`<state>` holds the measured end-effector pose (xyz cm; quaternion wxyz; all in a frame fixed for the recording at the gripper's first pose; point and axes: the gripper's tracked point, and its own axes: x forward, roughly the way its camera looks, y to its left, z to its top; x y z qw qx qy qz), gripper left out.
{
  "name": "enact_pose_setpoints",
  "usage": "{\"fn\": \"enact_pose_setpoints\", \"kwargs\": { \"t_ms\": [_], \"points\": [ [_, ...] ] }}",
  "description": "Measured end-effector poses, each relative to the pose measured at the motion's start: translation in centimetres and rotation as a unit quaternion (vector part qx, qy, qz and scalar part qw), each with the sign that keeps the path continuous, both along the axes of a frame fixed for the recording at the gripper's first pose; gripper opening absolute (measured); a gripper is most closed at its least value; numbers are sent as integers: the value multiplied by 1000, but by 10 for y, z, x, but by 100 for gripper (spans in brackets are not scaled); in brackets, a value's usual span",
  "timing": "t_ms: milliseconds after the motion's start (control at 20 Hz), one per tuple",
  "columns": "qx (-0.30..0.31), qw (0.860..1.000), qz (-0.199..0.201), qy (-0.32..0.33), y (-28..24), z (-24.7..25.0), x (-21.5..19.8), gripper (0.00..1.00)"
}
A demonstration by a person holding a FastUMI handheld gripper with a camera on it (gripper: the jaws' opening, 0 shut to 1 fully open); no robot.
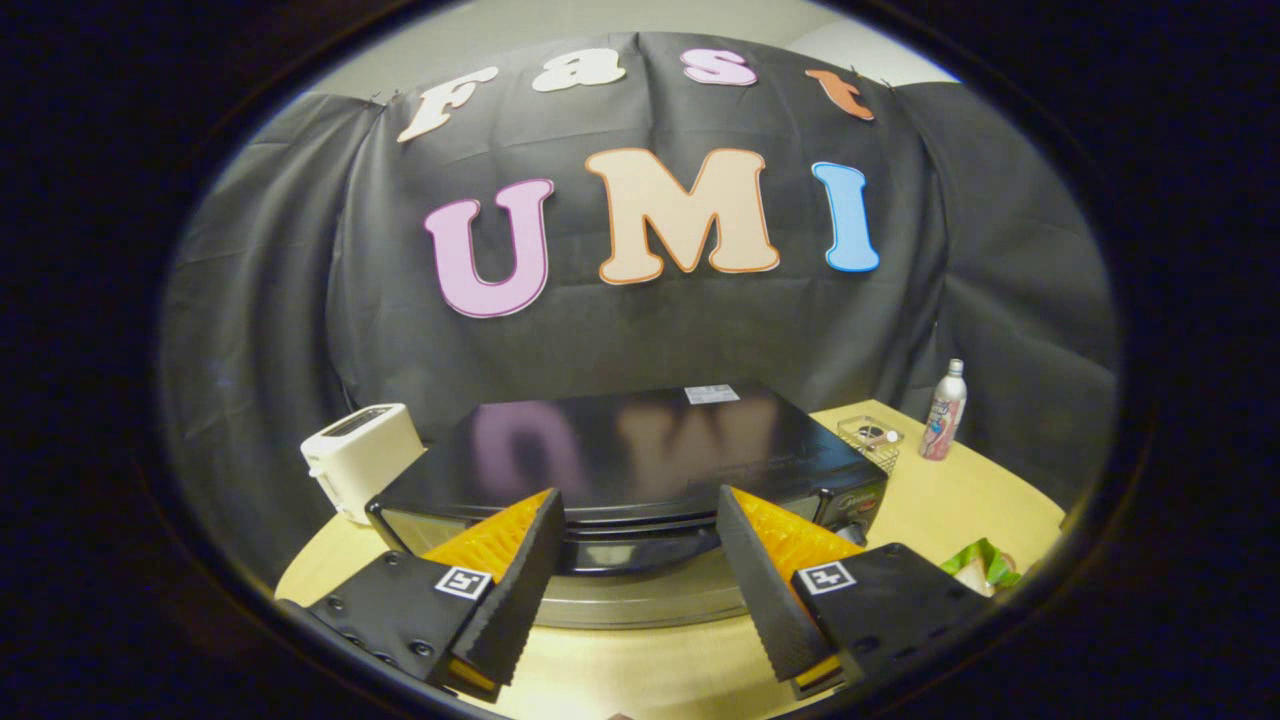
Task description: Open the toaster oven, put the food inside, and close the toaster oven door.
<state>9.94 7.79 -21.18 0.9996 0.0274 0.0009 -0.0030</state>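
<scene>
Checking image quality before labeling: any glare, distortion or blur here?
Gripper view: fisheye bends the table edge; the toaster oven has a glossy top mirroring the wall behind; sharp overall, though the green item is hard to identify; the gripper has open jaws.

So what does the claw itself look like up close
The claw has two wedge-shaped fingers with ribbed, toothed inner faces. Each sits on a dark blocky mount with small screws and a square black-and-white tag on top. The fingers stand apart, ahead of them the toaster oven.
</scene>
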Motion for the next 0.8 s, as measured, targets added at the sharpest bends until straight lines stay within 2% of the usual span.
{"fn": "enact_pose_setpoints", "kwargs": {
  "t_ms": [300,600,800],
  "points": [
    [5,1000,-2,10,-5,-14,-27,96],
    [-8,997,-27,68,-10,-39,-63,96],
    [-49,990,-46,125,-13,-70,-90,95]
  ]
}}
